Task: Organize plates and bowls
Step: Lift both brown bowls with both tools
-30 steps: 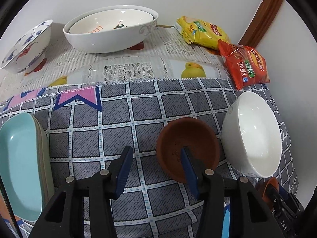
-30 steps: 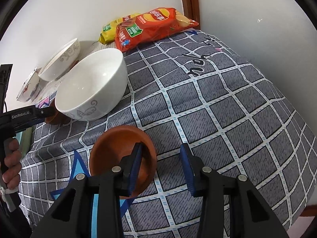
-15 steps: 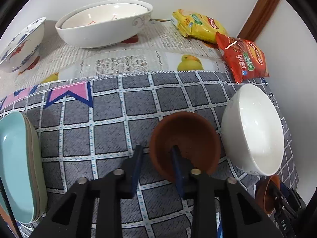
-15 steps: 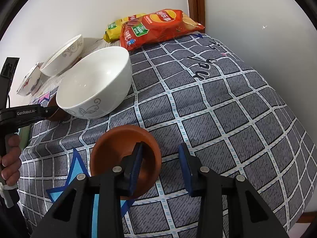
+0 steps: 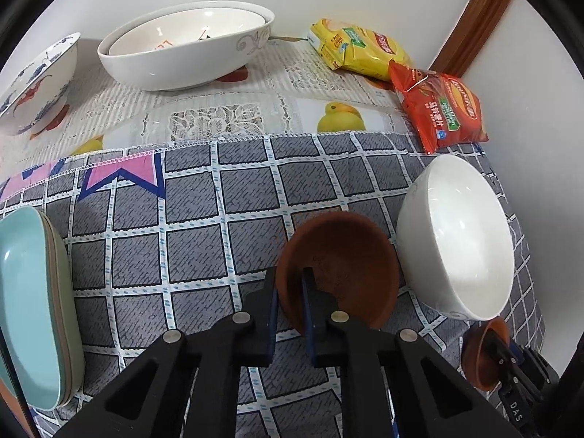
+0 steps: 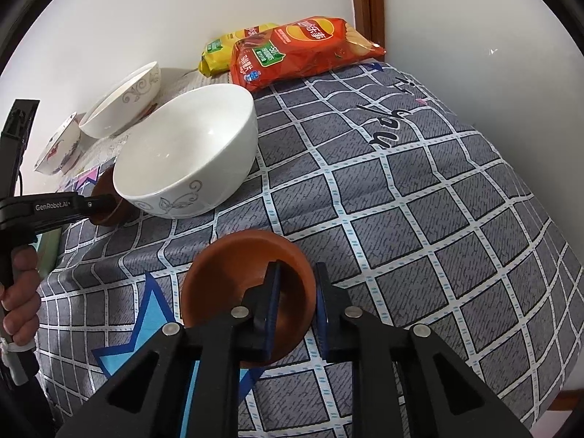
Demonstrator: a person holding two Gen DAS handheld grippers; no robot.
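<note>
My left gripper (image 5: 289, 292) is shut on the near rim of a small brown bowl (image 5: 346, 262) resting on the grey checked cloth (image 5: 200, 219). My right gripper (image 6: 296, 292) is shut on the right rim of a second small brown bowl (image 6: 237, 273), which also shows in the left wrist view (image 5: 481, 357). A plain white bowl (image 5: 456, 241) stands between the two brown bowls; in the right wrist view the white bowl (image 6: 186, 157) hides most of the left one (image 6: 106, 211).
Two large nested white bowls (image 5: 186, 47) and a blue-and-red patterned bowl (image 5: 36, 80) stand by the back wall. Stacked pale green plates (image 5: 29, 303) lie at the left edge. Yellow (image 5: 357, 51) and red (image 5: 441, 106) snack bags lie in the back right corner.
Both grippers have closed from open onto the rims of their brown bowls. The left gripper has moved forward a little.
</note>
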